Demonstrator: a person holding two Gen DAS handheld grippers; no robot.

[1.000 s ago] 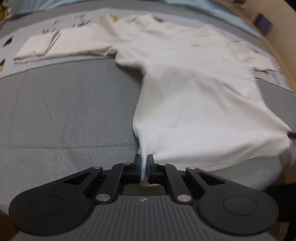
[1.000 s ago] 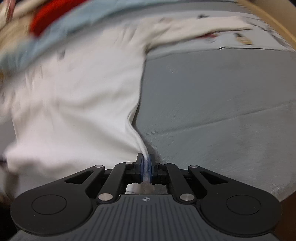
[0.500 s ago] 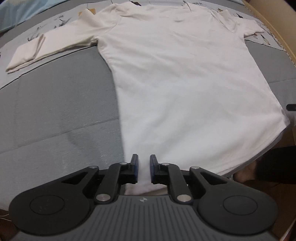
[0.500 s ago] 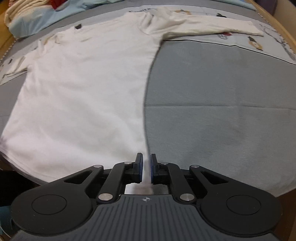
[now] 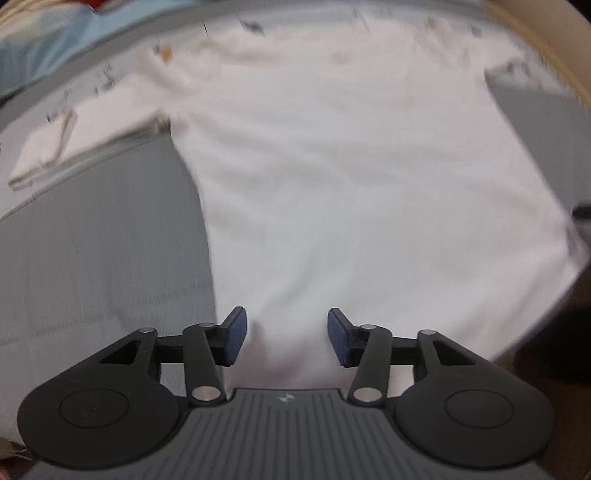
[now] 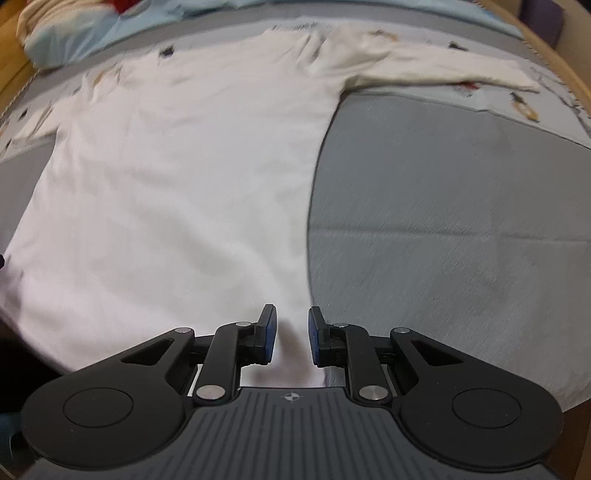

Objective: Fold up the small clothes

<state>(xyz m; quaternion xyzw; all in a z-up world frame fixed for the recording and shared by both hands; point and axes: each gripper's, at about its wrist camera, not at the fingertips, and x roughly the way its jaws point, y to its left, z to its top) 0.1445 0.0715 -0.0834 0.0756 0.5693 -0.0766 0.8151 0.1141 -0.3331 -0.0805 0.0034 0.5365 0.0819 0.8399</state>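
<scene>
A cream long-sleeved shirt [image 5: 351, 177] lies spread flat on the grey bedcover [image 5: 92, 251], its hem toward me and its sleeves stretched out to both sides. My left gripper [image 5: 286, 336] hovers at the hem's left corner with its jaws opening wide; cloth lies under the gap but the pads do not press it. In the right wrist view the same shirt [image 6: 177, 177] fills the left half. My right gripper [image 6: 291, 334] sits at the hem's right corner, jaws opening, a narrow gap over the cloth edge.
The left sleeve [image 5: 66, 144] ends folded on a printed sheet; the right sleeve [image 6: 443, 70] reaches toward the far right. A light blue quilt [image 6: 92, 29] is bunched at the head of the bed. A wooden bed frame [image 6: 554, 55] curves along the right side.
Both grippers were shut on the hem corners a second ago; both have let go and their jaws stand apart. The shirt went from bunched and pulled to lying flat.
</scene>
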